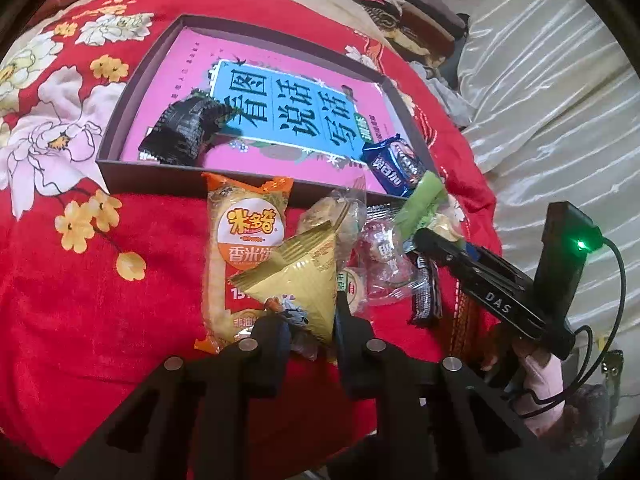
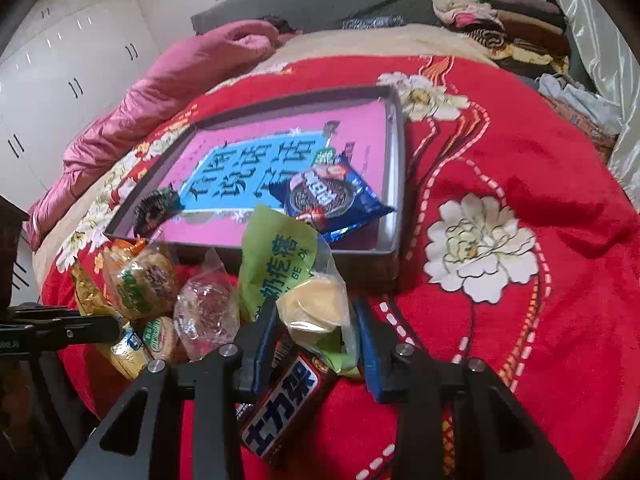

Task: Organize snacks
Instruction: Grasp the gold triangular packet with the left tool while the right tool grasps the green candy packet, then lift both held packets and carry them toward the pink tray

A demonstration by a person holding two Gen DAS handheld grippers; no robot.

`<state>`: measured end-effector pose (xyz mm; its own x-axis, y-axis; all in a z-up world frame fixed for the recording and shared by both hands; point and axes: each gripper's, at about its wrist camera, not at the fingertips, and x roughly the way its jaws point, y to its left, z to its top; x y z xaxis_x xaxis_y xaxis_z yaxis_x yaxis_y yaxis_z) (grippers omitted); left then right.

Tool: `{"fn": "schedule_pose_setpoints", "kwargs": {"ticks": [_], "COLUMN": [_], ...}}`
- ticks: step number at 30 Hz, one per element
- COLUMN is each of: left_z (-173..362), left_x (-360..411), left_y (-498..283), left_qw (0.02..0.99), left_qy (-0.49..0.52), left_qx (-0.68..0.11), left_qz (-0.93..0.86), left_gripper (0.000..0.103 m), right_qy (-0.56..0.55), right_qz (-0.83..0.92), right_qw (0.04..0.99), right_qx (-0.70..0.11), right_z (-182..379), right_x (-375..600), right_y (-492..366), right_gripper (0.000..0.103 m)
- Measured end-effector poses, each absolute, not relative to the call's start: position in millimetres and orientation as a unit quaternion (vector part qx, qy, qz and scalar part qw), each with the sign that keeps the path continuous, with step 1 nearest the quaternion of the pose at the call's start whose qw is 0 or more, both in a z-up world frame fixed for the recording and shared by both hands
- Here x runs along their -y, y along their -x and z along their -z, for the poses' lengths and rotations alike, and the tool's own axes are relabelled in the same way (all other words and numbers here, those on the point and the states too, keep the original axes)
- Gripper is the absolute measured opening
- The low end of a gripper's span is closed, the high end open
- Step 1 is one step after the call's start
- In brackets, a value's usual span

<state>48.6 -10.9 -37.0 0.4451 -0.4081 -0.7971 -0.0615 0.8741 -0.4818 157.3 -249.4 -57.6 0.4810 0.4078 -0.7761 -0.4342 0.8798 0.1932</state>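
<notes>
left tongs clenched on gold foil triangular packet | right tongs grasping green-and-clear plastic pastry bag | shallow grey cardboard tray at 12 o'clock

Red blanket splashed with white and yellow flowers; grey tray lined in pink with a blue panel of black characters. Inside, a black wrapper and a blue cookie pack. Up front a gold pyramid pouch, an orange rice-cracker bag, a green-and-clear packet
</notes>
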Motion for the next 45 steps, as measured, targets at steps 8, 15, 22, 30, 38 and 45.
{"fn": "schedule_pose_setpoints", "kwargs": {"ticks": [8, 15, 22, 30, 38, 45], "left_z": [16, -2, -17, -28, -38, -44], "left_x": [9, -2, -19, -37, -47, -52], "left_y": [-42, -38, -37, -40, -46, -56], "left_qw": [0.829, 0.841, 0.853, 0.862, 0.871, 0.875], "left_qy": [0.224, 0.228, 0.236, 0.24, 0.242, 0.246], "left_qx": [-0.497, -0.475, -0.453, -0.437, -0.42, -0.41], "left_qz": [0.125, 0.123, 0.109, 0.091, 0.08, 0.077], "left_gripper": [0.014, 0.014, 0.014, 0.014, 0.014, 0.014], "right_qy": [-0.035, -0.047, -0.045, -0.048, -0.039, -0.042], "right_qz": [-0.25, -0.253, -0.263, -0.262, -0.252, -0.258], "right_qw": [0.883, 0.889, 0.894, 0.9, 0.904, 0.905], "right_qx": [-0.395, -0.38, -0.36, -0.346, -0.342, -0.335], "right_z": [32, 25, 17, 12, 11, 8], "right_x": [268, 271, 266, 264, 262, 259], "right_y": [-150, -147, -142, -139, -142, -144], "right_gripper": [0.037, 0.037, 0.037, 0.037, 0.037, 0.037]}}
